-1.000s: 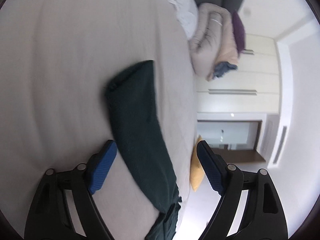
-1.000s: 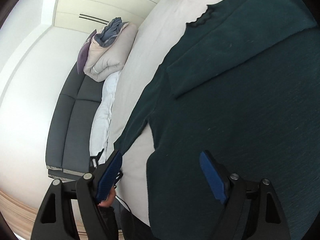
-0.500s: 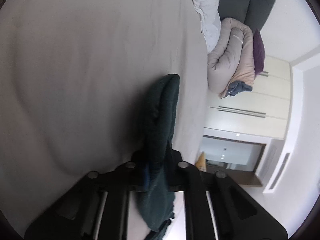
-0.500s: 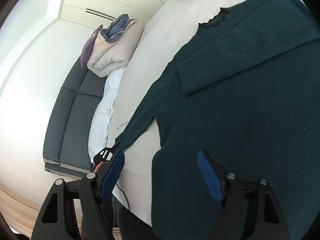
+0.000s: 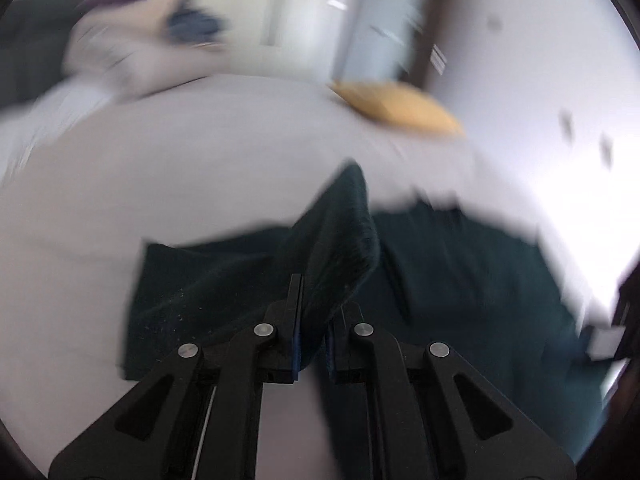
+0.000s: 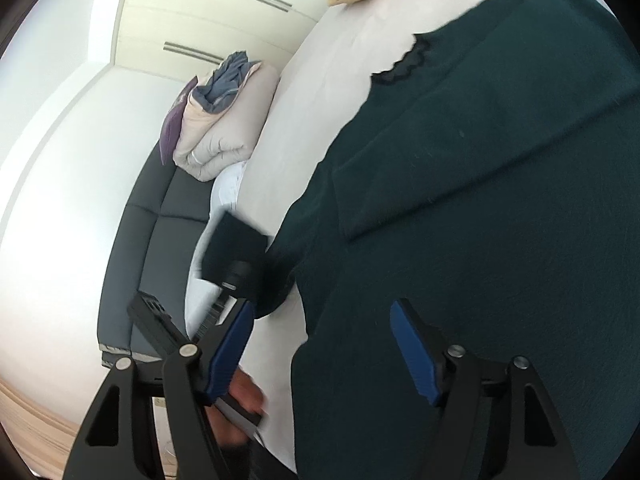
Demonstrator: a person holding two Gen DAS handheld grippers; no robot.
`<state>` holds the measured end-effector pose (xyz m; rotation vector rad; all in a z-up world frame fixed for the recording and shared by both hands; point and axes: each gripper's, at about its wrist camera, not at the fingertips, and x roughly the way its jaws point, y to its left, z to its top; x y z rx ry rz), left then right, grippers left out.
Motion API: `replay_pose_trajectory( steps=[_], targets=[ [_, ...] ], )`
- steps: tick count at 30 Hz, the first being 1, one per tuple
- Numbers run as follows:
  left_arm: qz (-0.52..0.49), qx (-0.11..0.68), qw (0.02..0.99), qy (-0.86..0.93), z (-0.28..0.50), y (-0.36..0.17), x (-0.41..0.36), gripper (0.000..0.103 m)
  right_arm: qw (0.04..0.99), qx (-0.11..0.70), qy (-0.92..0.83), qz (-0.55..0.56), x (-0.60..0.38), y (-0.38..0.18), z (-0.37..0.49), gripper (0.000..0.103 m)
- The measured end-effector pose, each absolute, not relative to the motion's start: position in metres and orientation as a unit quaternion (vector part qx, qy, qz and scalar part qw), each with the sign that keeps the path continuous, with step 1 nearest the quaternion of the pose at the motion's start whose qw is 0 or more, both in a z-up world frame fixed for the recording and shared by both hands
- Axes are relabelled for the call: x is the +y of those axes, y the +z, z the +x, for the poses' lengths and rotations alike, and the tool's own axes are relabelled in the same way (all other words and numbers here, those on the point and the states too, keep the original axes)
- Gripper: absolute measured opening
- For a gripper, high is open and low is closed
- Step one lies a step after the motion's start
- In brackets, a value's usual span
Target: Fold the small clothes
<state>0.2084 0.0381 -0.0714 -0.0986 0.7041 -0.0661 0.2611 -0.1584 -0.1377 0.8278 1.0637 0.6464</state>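
A dark green knit top (image 6: 480, 200) lies spread on the pale bed sheet (image 5: 180, 160). My left gripper (image 5: 316, 300) is shut on one sleeve (image 5: 340, 240), which stands up lifted from between its fingers above the body of the top (image 5: 460, 280). This view is blurred by motion. In the right wrist view the sleeve's cuff (image 6: 232, 244) hangs in the air at the garment's left edge. My right gripper (image 6: 320, 306) hovers over the top's lower left edge. Its jaws are closing, wide apart, with no cloth pressed between the pads.
A yellow pillow (image 5: 400, 108) lies at the bed's far edge. A rolled beige quilt (image 6: 224, 132) with a purple cushion sits on a dark grey padded headboard (image 6: 160, 240). White wardrobe doors (image 6: 200, 20) stand behind. A person's hand (image 6: 244, 392) shows low left.
My left gripper closed on the sleeve, rolled over and swung it up and across toward the top's body. The right gripper's jaws narrowed a little and shifted slightly.
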Motion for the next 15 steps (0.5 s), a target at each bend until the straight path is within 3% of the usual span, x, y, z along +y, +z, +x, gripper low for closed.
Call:
replay_pose_trajectory(
  steps=[7,15],
  targets=[
    [0.061,0.340,0.938,-0.016,0.187,-0.106,-0.027,0.008,0.691,0.525,0.328,0.373,-0.116,-0.159,0.306,0.074],
    [0.111,0.324,0.939,-0.014,0.198,-0.116,-0.023,0.008,0.643,0.563,0.333,0.397,-0.065,-0.183,0.352,0.074]
  ],
)
